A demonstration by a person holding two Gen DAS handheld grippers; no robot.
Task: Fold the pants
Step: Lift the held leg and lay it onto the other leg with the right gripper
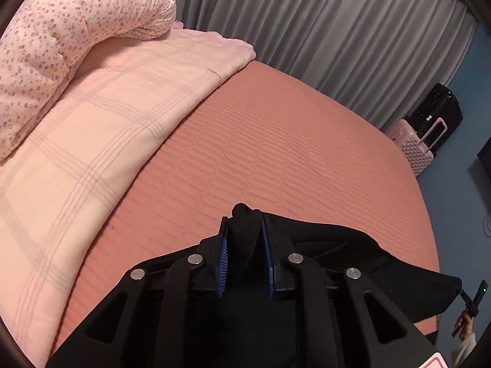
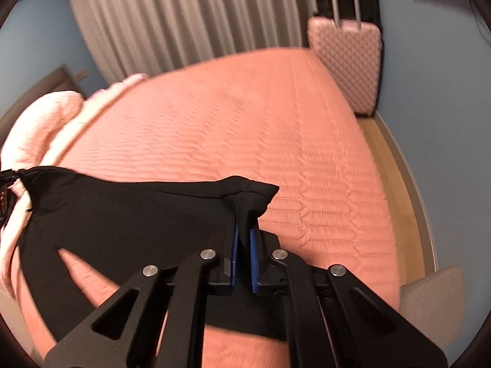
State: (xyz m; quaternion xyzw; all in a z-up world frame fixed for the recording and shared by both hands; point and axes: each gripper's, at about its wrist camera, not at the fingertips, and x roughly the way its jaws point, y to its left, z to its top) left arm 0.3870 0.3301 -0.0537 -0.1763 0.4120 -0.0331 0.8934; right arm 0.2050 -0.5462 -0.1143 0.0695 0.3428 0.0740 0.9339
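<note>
Black pants (image 2: pixel 122 214) hang stretched above the salmon quilted bed (image 2: pixel 245 122), held at two corners. My left gripper (image 1: pixel 244 233) is shut on one bunched corner of the pants (image 1: pixel 368 260), black cloth pinched between its blue pads (image 1: pixel 223 254). In the right wrist view my right gripper (image 2: pixel 244 239) is shut on the other corner, with a fold of cloth sticking out past the blue pads (image 2: pixel 254 254). From it the cloth runs left toward the other hand, and the two legs split lower down. At the right edge of the left wrist view the other gripper's tip (image 1: pixel 474 299) shows.
A pink checked duvet (image 1: pixel 92 153) and a floral quilt roll (image 1: pixel 61 30) lie along the bed's left side. Grey curtains (image 1: pixel 337 30) hang behind. A pink suitcase (image 2: pixel 346 61) and a black one (image 1: pixel 435 113) stand by the far corner. Wooden floor (image 2: pixel 396 184) runs along the right.
</note>
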